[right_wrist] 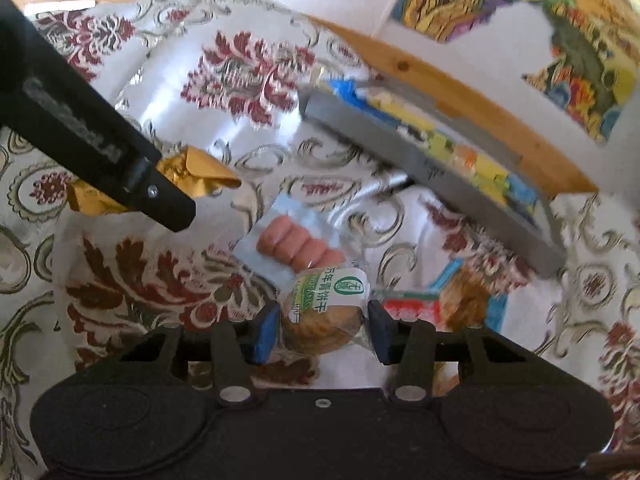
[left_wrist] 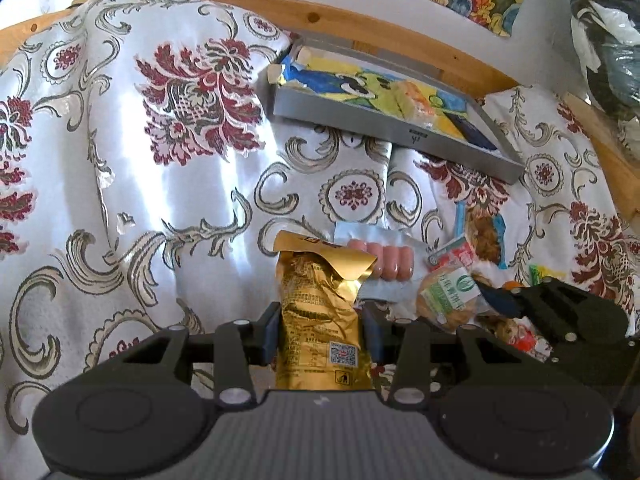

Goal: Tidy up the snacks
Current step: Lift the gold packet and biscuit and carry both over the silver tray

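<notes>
Left tongs (left_wrist: 320,332) gripping gold packet (left_wrist: 316,312), grey tray (left_wrist: 400,130) (snacks inside)

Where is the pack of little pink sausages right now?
In the left wrist view the sausage pack lies on the patterned cloth, just right of the gold packet and beside the round biscuit pack.

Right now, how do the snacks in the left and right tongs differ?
The left tongs are shut on a tall, crinkled gold foil packet; the right tongs flank a round biscuit pack in clear wrap with a green-and-white label. The gold packet is opaque and stands well past the pads; the biscuit pack shows its contents and sits low. Both are single wrapped snacks.
</notes>
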A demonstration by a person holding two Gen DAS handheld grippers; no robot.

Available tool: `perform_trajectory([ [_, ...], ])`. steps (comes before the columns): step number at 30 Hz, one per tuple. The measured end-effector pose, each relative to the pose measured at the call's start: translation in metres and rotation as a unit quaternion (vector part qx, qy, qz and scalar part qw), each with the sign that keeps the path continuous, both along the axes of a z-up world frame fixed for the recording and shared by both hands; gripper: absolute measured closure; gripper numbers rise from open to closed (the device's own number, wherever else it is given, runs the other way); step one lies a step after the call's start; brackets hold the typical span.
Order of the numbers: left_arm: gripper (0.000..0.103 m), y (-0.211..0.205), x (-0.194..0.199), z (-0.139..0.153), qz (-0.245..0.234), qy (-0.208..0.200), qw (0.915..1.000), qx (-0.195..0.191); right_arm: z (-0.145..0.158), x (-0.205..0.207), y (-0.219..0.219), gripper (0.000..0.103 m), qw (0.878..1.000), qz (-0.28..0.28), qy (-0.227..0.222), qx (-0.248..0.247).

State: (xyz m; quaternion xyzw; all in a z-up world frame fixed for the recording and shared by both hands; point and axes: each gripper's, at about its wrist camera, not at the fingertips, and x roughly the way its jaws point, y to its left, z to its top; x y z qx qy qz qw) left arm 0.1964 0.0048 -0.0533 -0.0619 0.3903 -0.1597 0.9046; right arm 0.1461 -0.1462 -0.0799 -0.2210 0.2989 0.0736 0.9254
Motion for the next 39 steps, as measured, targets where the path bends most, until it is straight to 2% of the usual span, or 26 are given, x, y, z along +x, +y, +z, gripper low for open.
perform_trajectory([
  [12, 0.057, -0.003, 0.005, 0.018, 0.013, -0.068, 0.9975, -0.015, 0.06, -0.006, -0.015, 0.055, 0.992, 0.041, -0.116, -0.023],
  [17, 0.057, -0.018, 0.015, 0.031, 0.016, -0.1, 0.9946, -0.019, 0.075, 0.004, -0.032, 0.055, 0.985, 0.055, -0.157, -0.043],
  [21, 0.057, -0.035, 0.032, 0.041, 0.016, -0.114, 0.9931, -0.025, 0.081, 0.024, -0.052, 0.055, 0.982, 0.04, -0.182, -0.029],
  [26, 0.057, -0.065, 0.066, 0.056, 0.035, -0.123, 0.9911, -0.038, 0.085, 0.051, -0.076, 0.055, 0.977, 0.017, -0.212, -0.01],
  [31, 0.057, -0.098, 0.111, 0.065, 0.055, -0.126, 0.9903, -0.022, 0.086, 0.083, -0.107, 0.054, 0.972, -0.015, -0.236, 0.005],
  [36, 0.057, -0.129, 0.159, 0.062, 0.081, -0.105, 0.991, -0.011, 0.078, 0.114, -0.14, 0.054, 0.972, -0.071, -0.217, 0.05],
  [39, 0.057, -0.143, 0.182, 0.054, 0.094, -0.092, 0.9913, -0.01, 0.073, 0.128, -0.147, 0.054, 0.973, -0.08, -0.212, 0.05],
])
